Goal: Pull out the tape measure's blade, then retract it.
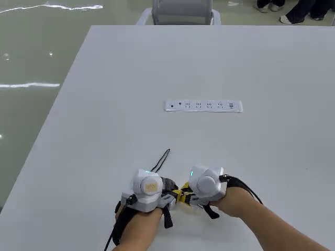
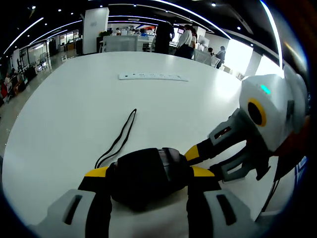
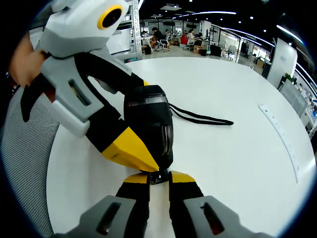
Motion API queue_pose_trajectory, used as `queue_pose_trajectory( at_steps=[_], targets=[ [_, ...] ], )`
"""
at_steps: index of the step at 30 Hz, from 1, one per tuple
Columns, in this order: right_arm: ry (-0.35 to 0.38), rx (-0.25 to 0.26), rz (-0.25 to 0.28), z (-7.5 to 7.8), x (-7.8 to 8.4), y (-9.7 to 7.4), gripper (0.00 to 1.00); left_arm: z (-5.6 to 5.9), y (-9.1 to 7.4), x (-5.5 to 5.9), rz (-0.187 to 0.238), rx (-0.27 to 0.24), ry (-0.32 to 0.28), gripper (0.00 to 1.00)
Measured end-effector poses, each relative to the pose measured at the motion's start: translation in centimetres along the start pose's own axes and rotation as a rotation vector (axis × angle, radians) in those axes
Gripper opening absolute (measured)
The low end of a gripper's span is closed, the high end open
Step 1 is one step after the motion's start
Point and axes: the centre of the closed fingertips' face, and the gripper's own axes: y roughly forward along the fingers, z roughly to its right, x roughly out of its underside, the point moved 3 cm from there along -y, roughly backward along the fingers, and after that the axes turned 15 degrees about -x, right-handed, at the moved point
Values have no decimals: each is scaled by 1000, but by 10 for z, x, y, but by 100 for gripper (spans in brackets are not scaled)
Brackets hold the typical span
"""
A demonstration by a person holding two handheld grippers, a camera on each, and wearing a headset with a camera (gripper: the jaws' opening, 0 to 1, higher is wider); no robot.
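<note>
The black tape measure (image 2: 148, 181) lies on the white table (image 1: 209, 63), close to its near edge. My left gripper (image 2: 149, 173) is shut on its body, one yellow-tipped jaw on each side. Its thin black wrist strap (image 2: 119, 139) trails away over the table. My right gripper (image 3: 158, 178) faces the left one and is shut on the small blade tab (image 3: 158, 175) at the case's mouth. No length of blade shows outside the tape measure (image 3: 148, 124). In the head view, the left gripper (image 1: 168, 192) and right gripper (image 1: 184, 194) meet at the tape measure (image 1: 168, 184).
A white power strip (image 1: 204, 106) lies flat at mid-table, well beyond the grippers. A grey chair (image 1: 182, 11) stands at the table's far edge. The table's left edge (image 1: 52, 115) runs diagonally, with shiny floor past it. People stand in the distance.
</note>
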Motion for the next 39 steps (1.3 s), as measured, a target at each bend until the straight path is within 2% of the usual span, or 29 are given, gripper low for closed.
queue_pose_trajectory(
  at_steps=[11, 22, 24, 26, 30, 37, 39],
  targets=[
    [-1, -18, -4, 2, 1, 1, 11, 0, 0, 0, -13, 4, -17, 58],
    [8, -14, -14, 2, 1, 1, 12, -1, -1, -1, -13, 1, -19, 58],
    [-7, -15, -10, 1, 1, 0, 12, -1, -1, -1, -23, 10, -17, 59],
    [-10, -13, -10, 2, 1, 0, 13, -2, -1, 0, -15, 16, -24, 60],
    [-11, -14, -13, 2, 1, 0, 13, -3, 0, 2, -6, 44, -54, 61],
    [-17, -17, -17, 3, 1, 0, 13, -3, -1, 1, -20, 88, -111, 61],
    [-7, -16, -15, 2, 2, -1, 13, -4, -2, -1, -19, 113, -163, 62]
  ],
)
